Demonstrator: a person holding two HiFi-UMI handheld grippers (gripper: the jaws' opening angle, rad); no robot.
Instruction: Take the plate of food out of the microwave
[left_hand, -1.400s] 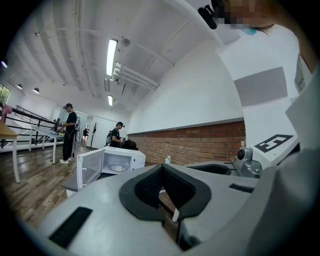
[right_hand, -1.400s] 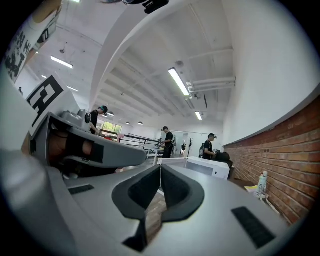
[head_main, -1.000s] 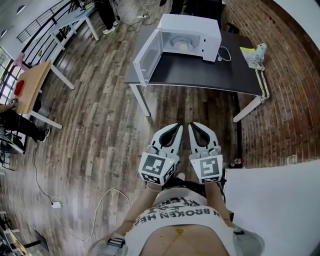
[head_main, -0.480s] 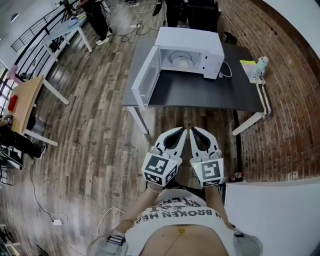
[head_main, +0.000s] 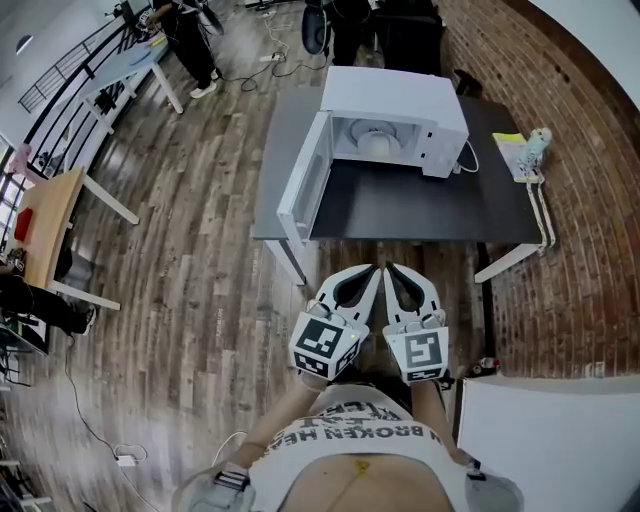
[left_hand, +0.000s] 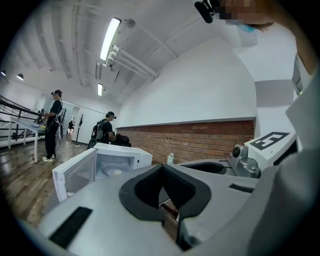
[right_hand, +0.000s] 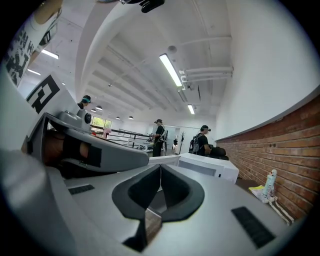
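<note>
Spreading out in front of the microwave (head_main: 395, 100) and away to its left is the wooden floor (head_main: 200, 250), the biggest thing I see. Under the microwave is a black table (head_main: 400, 205), whose bare dark top runs out in front of the microwave and off to its right. The microwave is a white box, and its door (head_main: 303, 190) hangs wide open at its left side, so the pale cavity shows. My left gripper (head_main: 372, 270) and my right gripper (head_main: 389, 270) are side by side in front of the microwave, well apart from it and low over the floor, both pointing towards the open cavity. My left gripper's jaws are pressed together with nothing between them. My right gripper's jaws are closed and empty in the same way. The plate of food (head_main: 375, 143) sits inside the microwave, on the bottom of the cavity, a pale round shape with something mounded on it. What the food is I cannot tell. Just right of the microwave a white cable (head_main: 470, 160) loops on the tabletop. Farther right of the microwave a small bottle (head_main: 540, 140) stands beside a yellow sheet (head_main: 512, 142).
</note>
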